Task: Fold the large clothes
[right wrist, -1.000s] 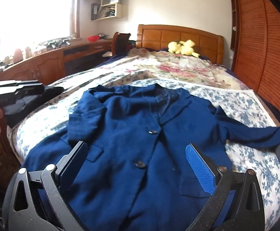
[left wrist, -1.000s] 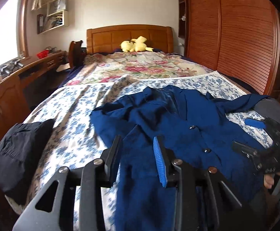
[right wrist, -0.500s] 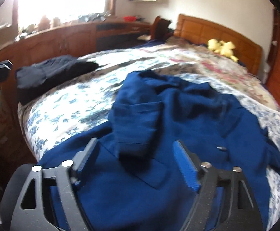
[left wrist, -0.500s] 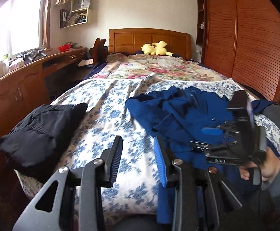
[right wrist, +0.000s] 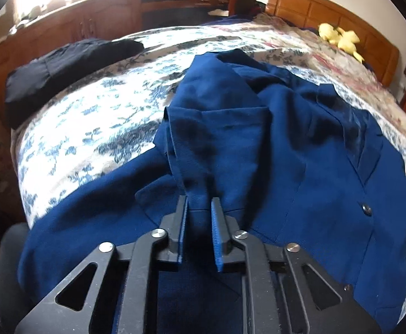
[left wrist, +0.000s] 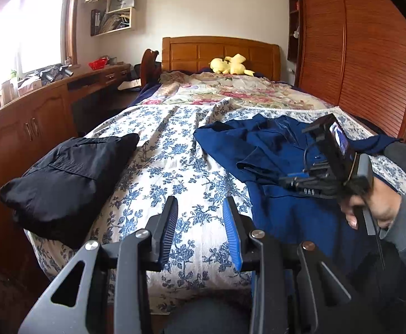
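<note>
A navy blue jacket [right wrist: 300, 153] lies front-up on the floral bedspread [right wrist: 97, 111], its left sleeve folded across its body. My right gripper [right wrist: 200, 204] is shut on the cuff end of that sleeve [right wrist: 216, 139]. In the left wrist view the jacket [left wrist: 258, 150] lies right of centre, and the right gripper's fingertips [left wrist: 286, 179] rest on it, held by a hand. My left gripper [left wrist: 200, 211] is open and empty, above the bedspread [left wrist: 175, 167] near the foot of the bed, left of the jacket.
A folded black garment [left wrist: 63, 172] lies at the bed's left edge, also in the right wrist view [right wrist: 63, 64]. A wooden desk [left wrist: 35, 117] runs along the left, a wardrobe [left wrist: 370, 55] on the right. A yellow plush toy [left wrist: 230, 65] sits by the headboard.
My right gripper moved left and down over the jacket and closed on the folded sleeve. My left gripper moved left off the jacket to above the bare bedspread, still open.
</note>
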`<state>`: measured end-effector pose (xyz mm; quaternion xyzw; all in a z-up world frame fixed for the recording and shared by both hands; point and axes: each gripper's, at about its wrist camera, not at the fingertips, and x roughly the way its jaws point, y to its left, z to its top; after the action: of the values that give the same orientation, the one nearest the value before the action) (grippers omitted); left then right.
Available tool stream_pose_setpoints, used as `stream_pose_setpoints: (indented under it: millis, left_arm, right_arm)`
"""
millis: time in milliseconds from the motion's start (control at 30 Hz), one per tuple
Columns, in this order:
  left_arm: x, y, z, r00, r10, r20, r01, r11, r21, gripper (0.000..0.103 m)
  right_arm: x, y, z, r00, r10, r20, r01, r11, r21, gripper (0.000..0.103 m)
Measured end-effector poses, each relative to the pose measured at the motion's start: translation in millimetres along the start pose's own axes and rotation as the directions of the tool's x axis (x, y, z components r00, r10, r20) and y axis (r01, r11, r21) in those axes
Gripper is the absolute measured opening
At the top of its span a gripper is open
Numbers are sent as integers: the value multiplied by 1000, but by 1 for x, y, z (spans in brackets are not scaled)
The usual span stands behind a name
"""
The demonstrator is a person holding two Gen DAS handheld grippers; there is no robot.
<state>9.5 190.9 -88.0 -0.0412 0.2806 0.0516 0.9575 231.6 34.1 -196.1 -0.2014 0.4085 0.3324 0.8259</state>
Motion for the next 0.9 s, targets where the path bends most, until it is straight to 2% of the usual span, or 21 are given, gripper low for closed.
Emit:
stream_pose_setpoints:
  millis: [100, 200, 267, 400, 533, 667, 800, 833, 900]
  left_arm:
    - [-6, -7, -8, 1000, -12, 3, 12, 1000, 14, 32]
    - [-12, -12, -12, 1000, -5, 15, 5, 1000, 19, 32]
    - [-12, -14, -12, 1000, -16, 4, 16, 1000, 8, 32]
    - [-16, -24, -9, 1000, -16, 9, 16, 1000, 16, 32]
    - [-12, -38, 1, 999, -25, 20, 25, 999, 28, 32]
    - [2, -59, 13, 999, -44, 25, 43, 998, 35, 32]
    - [19, -85, 22, 997, -71, 21, 69, 996, 53, 32]
    - [25, -93, 24, 996, -84, 19, 83, 995, 57, 32]
    - [34, -105, 27, 995, -101, 15, 100, 993, 62, 32]
  right_arm:
    - [-16, -8, 7, 999, 19, 40, -21, 999, 36, 9]
    - [-38, -8, 16, 995, 37, 92, -39, 999, 21, 8]
    - [-51, -7, 21, 992, 23, 123, -24, 1000, 7, 8]
    - [-93, -17, 26, 973, 10, 229, -17, 1000, 25, 7]
    - [-138, -40, 21, 941, -9, 338, -20, 996, 85, 7]
    - [-179, -69, 8, 914, -60, 402, 13, 993, 118, 6]
    - [-222, -101, -16, 873, -150, 464, 77, 982, 173, 6]
    - [-233, -112, -26, 853, -192, 485, 102, 973, 207, 6]
    - [-247, -128, -45, 830, -248, 500, 131, 958, 257, 6]
